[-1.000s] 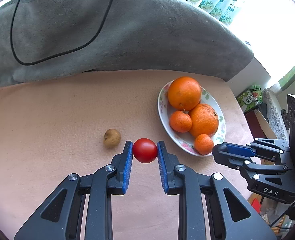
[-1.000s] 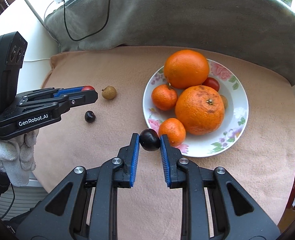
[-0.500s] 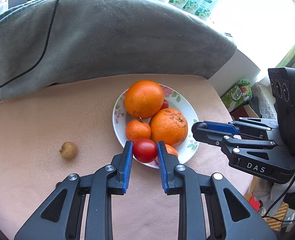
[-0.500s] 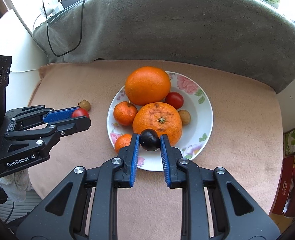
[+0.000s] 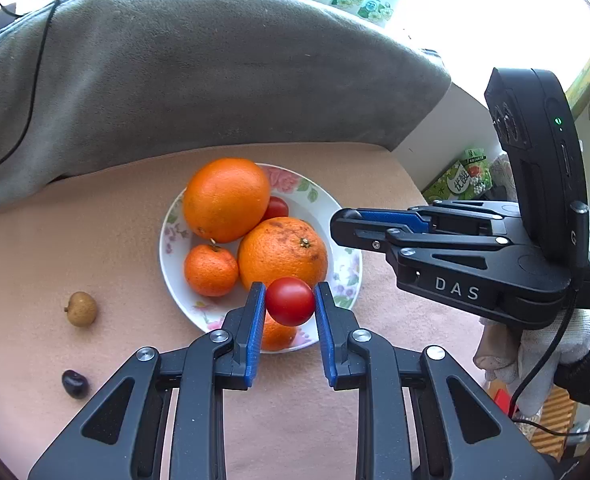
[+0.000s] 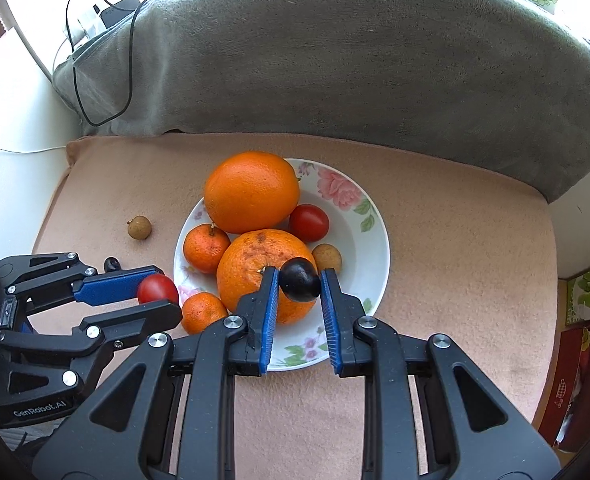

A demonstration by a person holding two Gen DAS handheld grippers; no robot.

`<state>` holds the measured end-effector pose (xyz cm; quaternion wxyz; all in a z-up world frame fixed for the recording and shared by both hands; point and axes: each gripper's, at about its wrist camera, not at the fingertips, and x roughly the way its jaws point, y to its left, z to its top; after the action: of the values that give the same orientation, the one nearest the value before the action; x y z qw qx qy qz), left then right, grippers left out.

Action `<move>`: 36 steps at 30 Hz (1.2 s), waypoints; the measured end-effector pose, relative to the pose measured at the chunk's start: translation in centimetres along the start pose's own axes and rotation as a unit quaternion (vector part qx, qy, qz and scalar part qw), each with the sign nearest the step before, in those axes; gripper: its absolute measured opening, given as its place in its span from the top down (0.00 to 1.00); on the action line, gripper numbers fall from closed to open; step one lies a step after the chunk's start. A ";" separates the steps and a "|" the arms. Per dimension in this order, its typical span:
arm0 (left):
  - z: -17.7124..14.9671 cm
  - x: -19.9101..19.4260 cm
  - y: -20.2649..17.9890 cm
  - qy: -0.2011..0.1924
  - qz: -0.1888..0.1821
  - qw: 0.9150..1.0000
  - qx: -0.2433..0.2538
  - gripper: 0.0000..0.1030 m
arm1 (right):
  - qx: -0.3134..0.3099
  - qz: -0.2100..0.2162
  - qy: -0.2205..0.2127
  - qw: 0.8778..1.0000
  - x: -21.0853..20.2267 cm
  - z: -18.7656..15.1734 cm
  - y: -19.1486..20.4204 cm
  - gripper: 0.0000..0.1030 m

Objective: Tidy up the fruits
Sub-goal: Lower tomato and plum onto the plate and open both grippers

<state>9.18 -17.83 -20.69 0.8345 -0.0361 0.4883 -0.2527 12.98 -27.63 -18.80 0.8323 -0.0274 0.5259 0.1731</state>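
**Both grippers carry fruit above the flowered plate**

Left wrist view: the left gripper (image 5: 290,306) is clamped on a cherry tomato (image 5: 290,301), pinched between its blue pads and held over the near rim of the floral plate (image 5: 349,276). On the plate lie a large orange (image 5: 226,199), a rougher orange (image 5: 282,254), a small mandarin (image 5: 211,270), a second mandarin (image 5: 277,335) half hidden under the held tomato, and another tomato (image 5: 276,208). On the tan cloth (image 5: 95,240) left of the plate sit a longan (image 5: 81,309) and, nearer, a dark grape (image 5: 74,384). The right gripper (image 5: 345,224) reaches in from the right; its body reads "DAS". Whether it grips anything cannot be told from here. A green packet (image 5: 461,178) with Chinese characters shows behind it.

Right wrist view: the right gripper (image 6: 299,282) is clamped on a dark plum (image 6: 299,279), held over the plate's rough orange (image 6: 255,268). A longan on the plate (image 6: 327,256) lies just right of it. The left gripper's housing, at lower left, reads "GenRobot.AI". A grey blanket (image 6: 335,60) with a black cable (image 6: 83,92) lies behind.
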 end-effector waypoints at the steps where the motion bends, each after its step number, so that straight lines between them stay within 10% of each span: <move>1: 0.0 0.2 -0.3 0.001 0.000 1.000 0.002 0.78 | 0.002 0.001 0.000 1.000 0.1 0.0 -0.2 0.78; 36: 0.7 3.3 -4.9 0.006 0.017 0.999 0.030 0.77 | -0.003 0.040 0.007 0.999 2.6 3.0 -4.8 0.78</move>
<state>9.21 -23.71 -21.50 0.8362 -0.0014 0.4865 -0.2531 18.10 -30.78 -20.37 0.8211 -0.0101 0.5317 0.2071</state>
